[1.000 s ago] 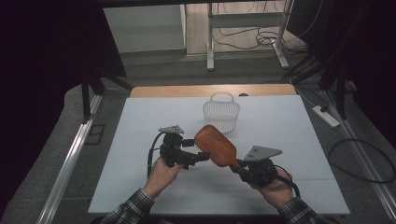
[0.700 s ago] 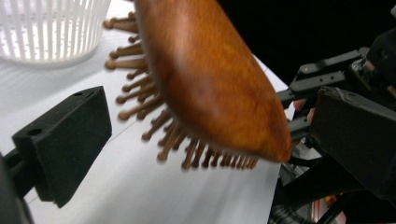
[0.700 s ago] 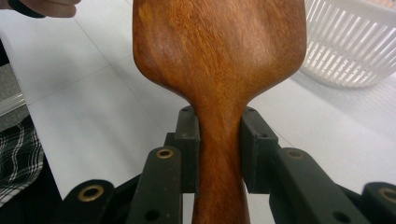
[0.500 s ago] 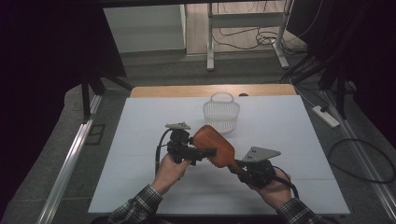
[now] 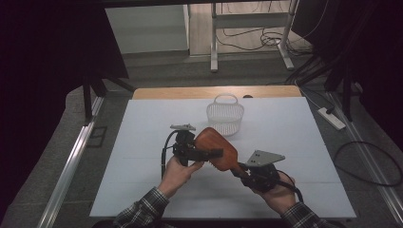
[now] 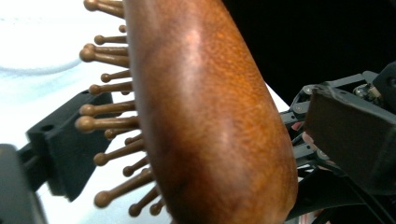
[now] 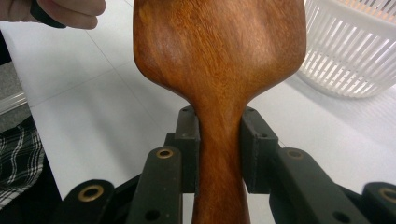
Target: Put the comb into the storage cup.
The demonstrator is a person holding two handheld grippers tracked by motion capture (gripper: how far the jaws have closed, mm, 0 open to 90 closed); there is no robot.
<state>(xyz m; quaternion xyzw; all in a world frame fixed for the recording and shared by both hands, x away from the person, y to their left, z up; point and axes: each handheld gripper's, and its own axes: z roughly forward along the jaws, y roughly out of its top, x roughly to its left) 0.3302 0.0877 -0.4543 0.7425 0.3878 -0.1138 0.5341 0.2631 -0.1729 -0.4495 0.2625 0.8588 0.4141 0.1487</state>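
The wooden hairbrush [image 5: 216,149] is hanging above the middle of the white table [image 5: 142,142], between the two grippers. The right gripper [image 7: 219,151] is pinching the handle – its two black jaws are pressing against both sides of the narrow neck, just below the wide head. The left gripper [image 5: 202,153] is reaching in at the head. In the left gripper view one jaw is standing on the bristle [image 6: 105,122] side and the smooth brown back is facing the other way, so the jaws are placed around the head, but I cannot tell if they are already pressing on it or only spread around it.

The white basket [image 5: 225,114] is standing upright a little further on the table, just beyond the brush, and it looks empty.

As I judge it, the brush is already lifted and a hand-over between the grippers is in progress – the firm grip of the left side, the release of the right, and the placing into the basket are probably not yet done.
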